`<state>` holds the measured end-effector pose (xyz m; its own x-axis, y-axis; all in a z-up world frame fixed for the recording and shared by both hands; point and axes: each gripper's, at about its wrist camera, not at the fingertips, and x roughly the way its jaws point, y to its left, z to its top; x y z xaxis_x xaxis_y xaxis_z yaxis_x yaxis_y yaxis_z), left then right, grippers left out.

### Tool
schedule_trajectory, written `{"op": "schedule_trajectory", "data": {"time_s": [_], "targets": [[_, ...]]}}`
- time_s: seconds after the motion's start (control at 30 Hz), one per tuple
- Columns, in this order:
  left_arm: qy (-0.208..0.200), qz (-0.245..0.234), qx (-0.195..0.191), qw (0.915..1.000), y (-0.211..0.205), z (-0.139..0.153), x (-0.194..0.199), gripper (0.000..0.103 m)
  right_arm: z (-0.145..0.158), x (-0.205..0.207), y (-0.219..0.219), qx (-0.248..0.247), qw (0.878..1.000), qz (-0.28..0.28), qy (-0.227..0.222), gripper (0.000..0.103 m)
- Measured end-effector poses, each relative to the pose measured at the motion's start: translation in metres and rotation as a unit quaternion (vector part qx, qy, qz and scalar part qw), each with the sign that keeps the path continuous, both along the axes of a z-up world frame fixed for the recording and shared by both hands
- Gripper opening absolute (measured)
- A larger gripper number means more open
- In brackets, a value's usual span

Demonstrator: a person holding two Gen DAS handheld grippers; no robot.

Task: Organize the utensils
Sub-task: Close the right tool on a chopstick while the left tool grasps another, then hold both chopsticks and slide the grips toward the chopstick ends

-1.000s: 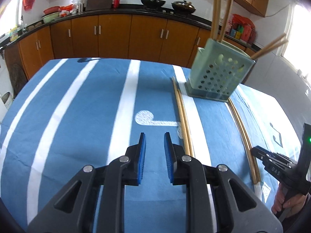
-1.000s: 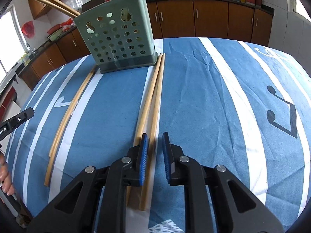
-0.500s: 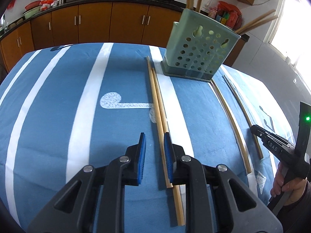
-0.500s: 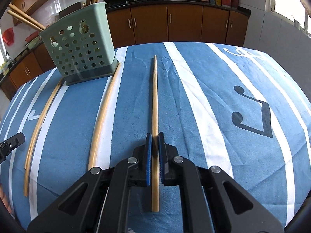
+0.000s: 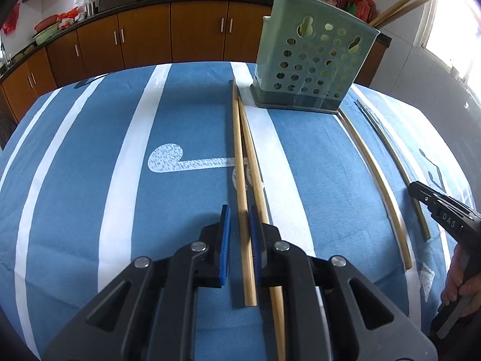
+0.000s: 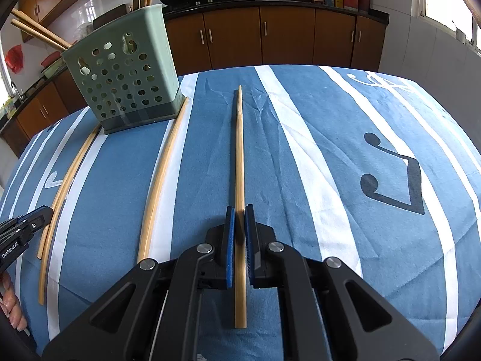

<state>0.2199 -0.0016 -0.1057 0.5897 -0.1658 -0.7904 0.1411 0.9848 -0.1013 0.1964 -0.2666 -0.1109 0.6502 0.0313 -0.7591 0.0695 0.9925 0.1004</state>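
Two long bamboo chopsticks sit between two sets of jaws, one in each hand. The right gripper (image 6: 237, 234) has its blue pads clamped tight on a single pale bamboo chopstick (image 6: 239, 156), gripped near its thick end, the tapered tip pointing away across the table. The left gripper (image 5: 239, 234) is closing: another bamboo chopstick (image 5: 240, 174) lies between its blue pads, which do not yet look pressed against it, and a second stick of the pair (image 5: 255, 180) runs just beside it, passing under the right-hand pad.

Outward from there, the blue cloth with white stripes and music notes (image 5: 75, 180) covers the table. One more loose chopstick (image 6: 162, 177) lies on it between the two grippers, its far end touching the base of the pale green perforated plastic utensil holder (image 6: 123, 81). That holder stands upright at the far side of the cloth, with several chopsticks already in it, some leaning out over its rim.

The main risk, as I judge it, is on the left: the two sticks lie so close that the closing pads may catch both, or pinch one while dragging the other, leaving it skewed or rolling off the cloth. On the right, holding a long stick near one end could let the tip droop or swing when lifted, so it may strike the holder's wall instead of dropping in. The leaning sticks in the holder could also be knocked.
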Motion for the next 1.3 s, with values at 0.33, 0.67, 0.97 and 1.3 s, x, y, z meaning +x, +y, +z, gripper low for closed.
{"op": "schedule_trajectory", "data": {"time_s": [0.33,0.67,0.97,1.3], "targets": [[-0.011,0.027,0.008,0.9995,0.001,-0.001,0.007,0.008,0.0,0.003,0.005,-0.003,1.0,0.007,0.0,0.008],[-0.005,0.062,-0.003,0.9981,0.044,-0.001,-0.001,0.008,0.0,0.011,-0.007,-0.008,1.0,-0.004,-0.001,0.008],[-0.013,0.059,-0.007,0.9981,0.046,-0.002,-0.005,0.009,0.0,0.011,-0.011,-0.007,1.0,-0.007,-0.001,0.008],[-0.013,0.06,-0.015,0.998,0.049,-0.002,-0.006,0.009,0.0,0.011,-0.015,0.008,1.0,-0.007,-0.001,0.008]]}}
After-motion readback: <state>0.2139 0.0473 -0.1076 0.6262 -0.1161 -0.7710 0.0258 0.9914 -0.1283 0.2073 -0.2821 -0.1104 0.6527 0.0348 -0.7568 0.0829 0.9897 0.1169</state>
